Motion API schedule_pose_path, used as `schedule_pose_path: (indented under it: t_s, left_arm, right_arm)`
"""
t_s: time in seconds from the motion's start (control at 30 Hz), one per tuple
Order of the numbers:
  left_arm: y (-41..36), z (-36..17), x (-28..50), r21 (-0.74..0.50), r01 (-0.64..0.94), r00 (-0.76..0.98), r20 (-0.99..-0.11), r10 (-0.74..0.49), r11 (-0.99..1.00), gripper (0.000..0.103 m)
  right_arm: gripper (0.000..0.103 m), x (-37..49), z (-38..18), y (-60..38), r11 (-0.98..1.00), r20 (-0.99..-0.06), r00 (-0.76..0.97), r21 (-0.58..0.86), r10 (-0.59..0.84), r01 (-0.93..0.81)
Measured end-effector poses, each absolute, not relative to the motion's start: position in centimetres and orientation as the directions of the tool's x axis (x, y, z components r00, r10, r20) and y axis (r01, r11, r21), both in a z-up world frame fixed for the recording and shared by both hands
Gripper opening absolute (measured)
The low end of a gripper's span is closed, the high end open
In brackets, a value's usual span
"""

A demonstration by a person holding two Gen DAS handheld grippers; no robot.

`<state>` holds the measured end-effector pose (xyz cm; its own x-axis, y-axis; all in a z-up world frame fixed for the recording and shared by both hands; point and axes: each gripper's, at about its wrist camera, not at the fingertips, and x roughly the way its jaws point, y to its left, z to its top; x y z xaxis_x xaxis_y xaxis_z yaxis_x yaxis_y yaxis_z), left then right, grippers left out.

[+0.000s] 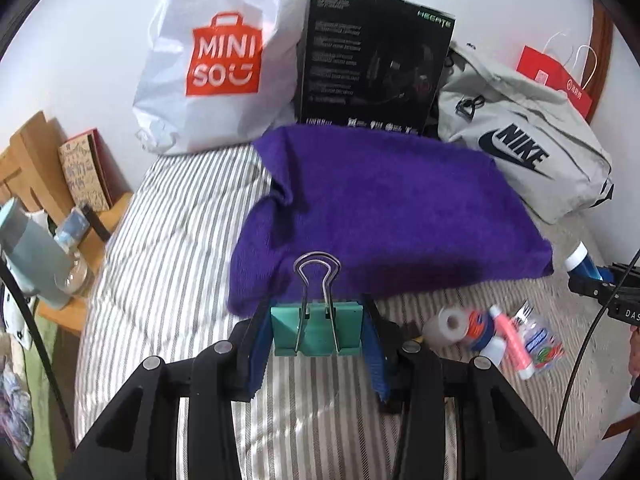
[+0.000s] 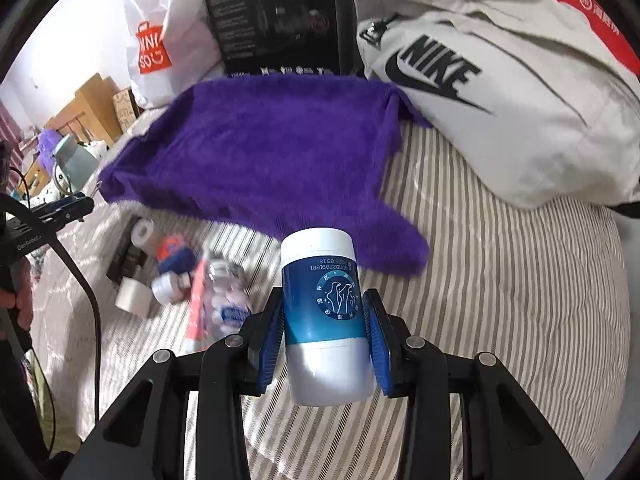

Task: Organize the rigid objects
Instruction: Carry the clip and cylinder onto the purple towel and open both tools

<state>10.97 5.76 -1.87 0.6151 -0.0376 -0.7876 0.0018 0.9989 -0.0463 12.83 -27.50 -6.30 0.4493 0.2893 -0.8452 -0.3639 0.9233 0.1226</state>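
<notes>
My left gripper (image 1: 317,330) is shut on a teal binder clip (image 1: 318,330) with silver wire handles, held above the striped bed just in front of a purple fuzzy cloth (image 1: 384,204). My right gripper (image 2: 323,332) is shut on a blue and white bottle (image 2: 324,316), upside down, held near the cloth's (image 2: 272,152) front edge. The bottle (image 1: 580,262) and right gripper also show at the right edge of the left wrist view. A pile of small items lies on the bed: tape roll (image 1: 446,326), pink tube (image 1: 510,336), plastic packets (image 2: 224,300).
At the back stand a white Miniso bag (image 1: 216,60), a black box (image 1: 376,64), a grey Nike bag (image 1: 520,140) and a red paper bag (image 1: 556,76). A wooden nightstand (image 1: 52,200) with a bottle and book is left of the bed.
</notes>
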Motion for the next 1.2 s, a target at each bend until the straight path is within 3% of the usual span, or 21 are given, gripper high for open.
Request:
schedule_pose_path:
  t_s: [0.27, 0.53, 1.2]
  left_arm:
    - [5.0, 0.6, 14.5, -0.062, 0.029, 0.642, -0.764, -0.066, 0.998, 0.039]
    - [3.9, -0.2, 19.3, -0.066, 0.048, 0.626, -0.776, -0.082, 0.997, 0.039]
    - [2.1, -6.6, 30.9, -0.089, 0.03, 0.522, -0.848, -0.091, 0.996, 0.039]
  right_arm:
    - [0.039, 16.0, -3.8, -26.4, 0.916, -0.824, 0.475, 0.123, 0.309, -0.383]
    - [0.039, 20.2, -3.0, -24.7, 0.912, -0.814, 0.482, 0.132, 0.323, -0.388]
    - [0.039, 30.8, -9.0, -19.3, 0.909, -0.875, 0.407, 0.083, 0.262, -0.408]
